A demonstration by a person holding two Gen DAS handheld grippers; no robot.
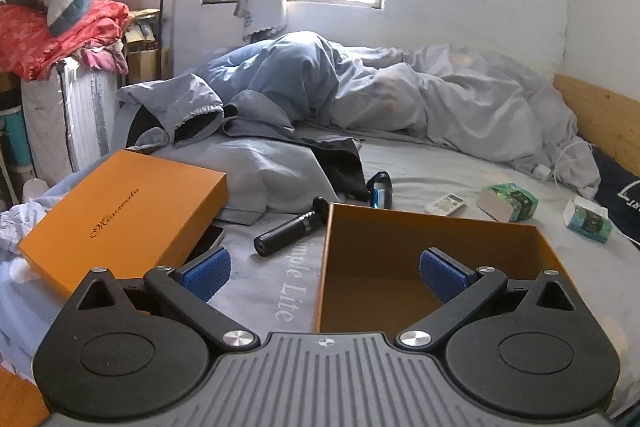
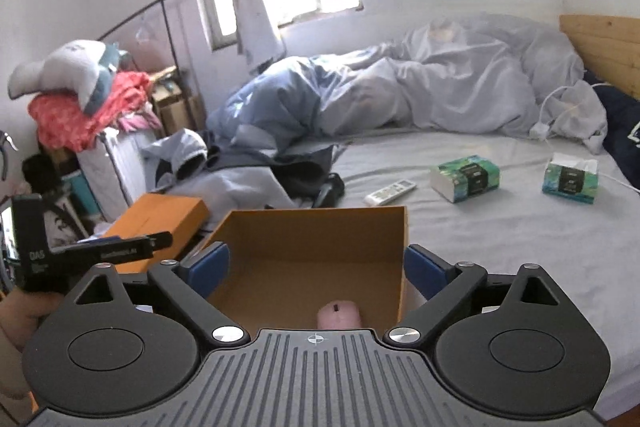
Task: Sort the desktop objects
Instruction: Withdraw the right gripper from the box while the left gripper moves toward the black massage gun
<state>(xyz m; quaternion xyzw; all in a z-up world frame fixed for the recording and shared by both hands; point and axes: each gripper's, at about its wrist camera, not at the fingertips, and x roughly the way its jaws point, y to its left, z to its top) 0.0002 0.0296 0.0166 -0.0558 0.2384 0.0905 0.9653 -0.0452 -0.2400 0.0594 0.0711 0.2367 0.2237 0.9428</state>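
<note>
Everything sits on a grey bed sheet (image 1: 420,163), not a desk; the open orange box (image 1: 400,247) lies right in front of both grippers; the left gripper (image 1: 325,273) hangs spread wide with nothing between its blue pads (image 1: 208,273), its left pad near the orange lid (image 1: 124,215) and its right one over the box; the right gripper (image 2: 316,269) is spread wide too, straddling the box's walls without pinching them; a small pink object (image 2: 339,314) lies inside the box at its near edge; outside the box, a black cylinder (image 1: 286,227) lies just beside its left wall; a blue-black gadget (image 1: 380,189), a white remote (image 2: 390,191) and two green tissue packs (image 2: 466,178) (image 2: 571,179) lie further back.
</note>
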